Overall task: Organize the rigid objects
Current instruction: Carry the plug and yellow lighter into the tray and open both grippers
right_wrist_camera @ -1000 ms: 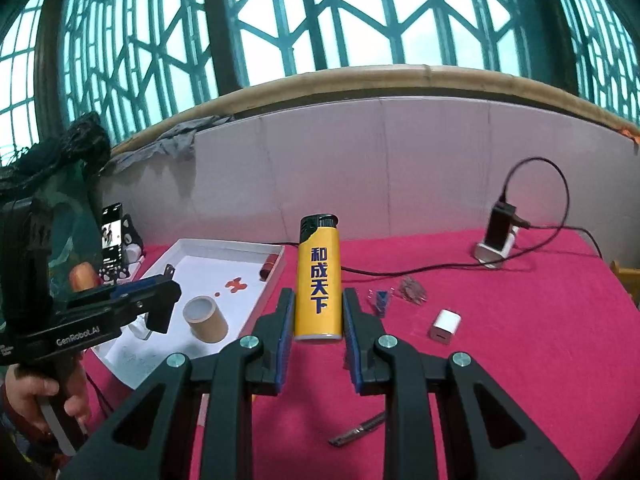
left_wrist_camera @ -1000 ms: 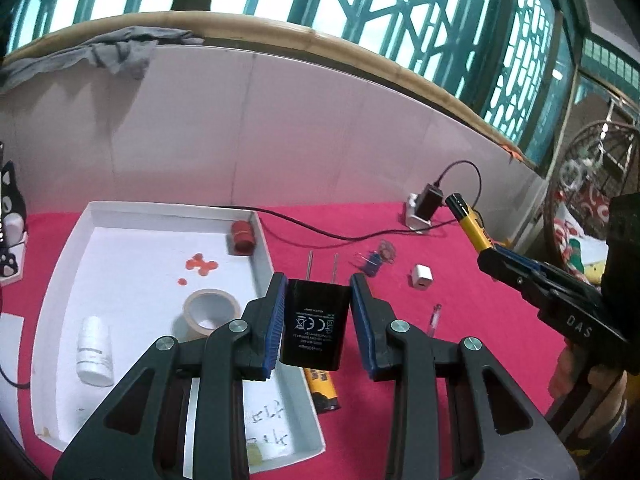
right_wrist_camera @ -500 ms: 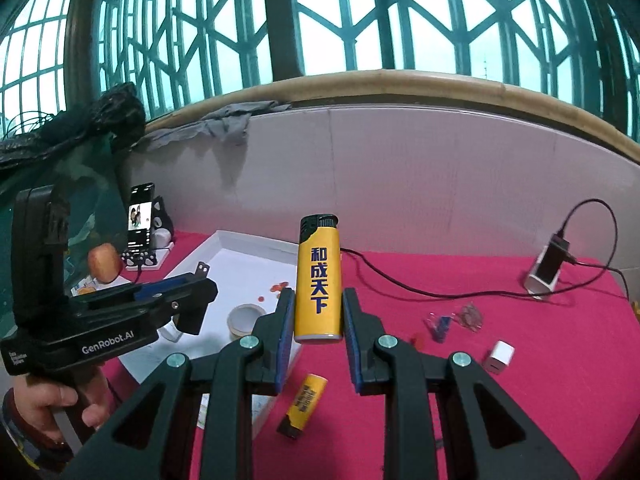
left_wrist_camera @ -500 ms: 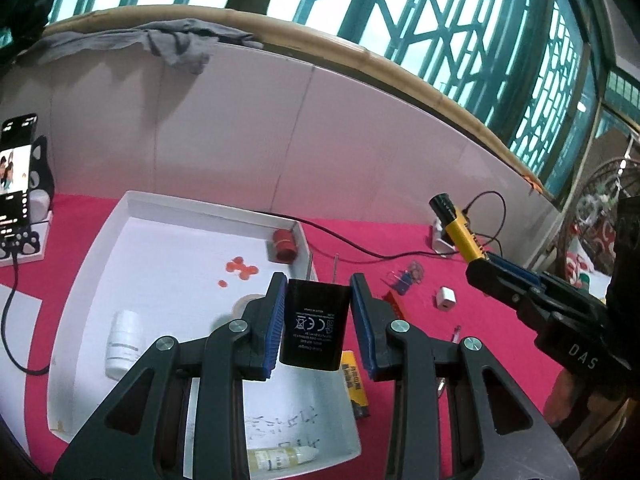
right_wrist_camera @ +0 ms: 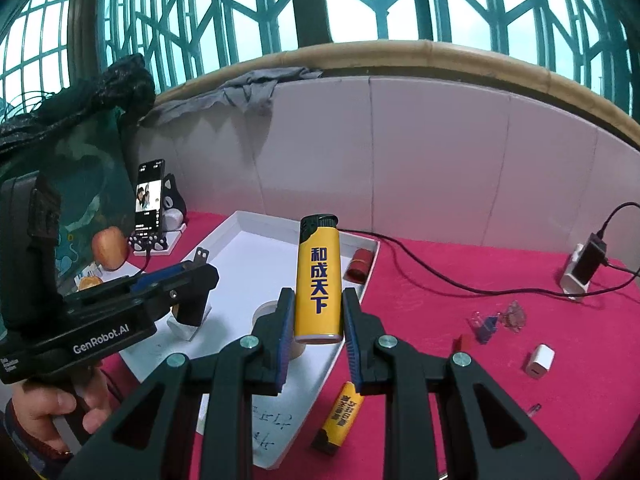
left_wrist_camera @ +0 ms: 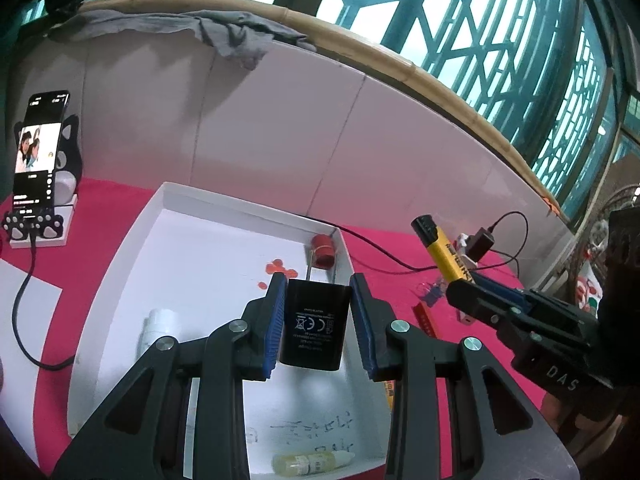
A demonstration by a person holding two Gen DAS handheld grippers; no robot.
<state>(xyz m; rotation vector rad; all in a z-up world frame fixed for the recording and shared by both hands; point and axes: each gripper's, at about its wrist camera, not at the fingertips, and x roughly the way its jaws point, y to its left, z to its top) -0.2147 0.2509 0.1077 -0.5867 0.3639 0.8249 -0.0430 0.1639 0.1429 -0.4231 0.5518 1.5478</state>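
Red cloth under one white tray | my left gripper clamped one boxy black charger above it | right gripper clamped one of two glossy yellow lighters; second lighter lay below it.

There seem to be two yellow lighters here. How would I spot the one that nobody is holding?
Start at the big white tray on the red cloth. Just off its near right corner a yellow lighter lies flat on the cloth, black cap toward you. Its twin stands upright, pinched in the right claw.
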